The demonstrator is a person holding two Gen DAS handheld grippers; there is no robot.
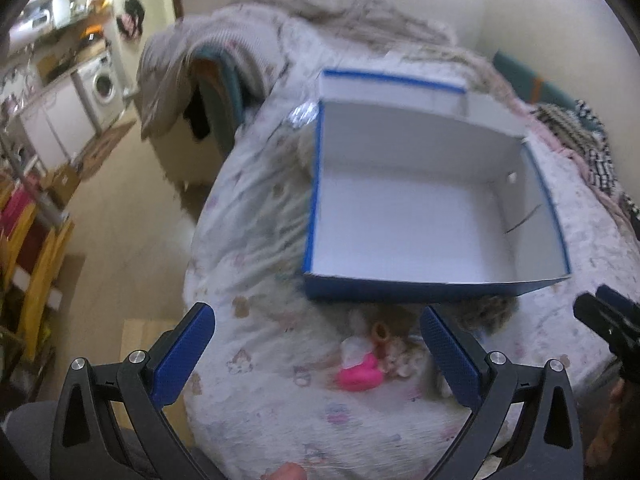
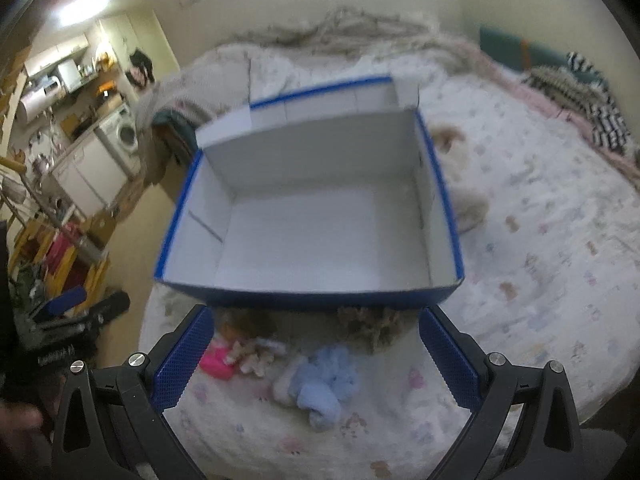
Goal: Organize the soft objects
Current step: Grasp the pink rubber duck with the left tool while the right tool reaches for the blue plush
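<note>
You are holding the left hand-held gripper [image 1: 318, 354] spread wide and gripping nothing, its blue-padded fingers [image 1: 184, 354] hanging over the near end of the bed [image 1: 256, 208]. Between those fingers a pink plastic toy [image 1: 357, 376] is lying on the patterned bedspread, touching a small doll [image 1: 390, 344] with pale clothing. Just beyond them a brown furry soft toy [image 1: 486, 312] is sitting against the near wall of an open blue cardboard box [image 1: 434, 200], whose white inside is holding nothing.

You are also holding the right hand-held gripper [image 2: 318, 354] fully spread and carrying nothing, above the same patch of bedspread. A light blue plush toy [image 2: 326, 382] is lying between its fingers, with the pink plastic toy and the doll to its left and the brown furry toy just past it, beside the box's near wall. To the right of the box a cream plush [image 2: 464, 184] is resting on the bedspread, close against the box's side. At the far edge of the bed a shaggy grey throw [image 2: 352, 30] is bunching along the wall. Both views are blurring slightly.
</note>
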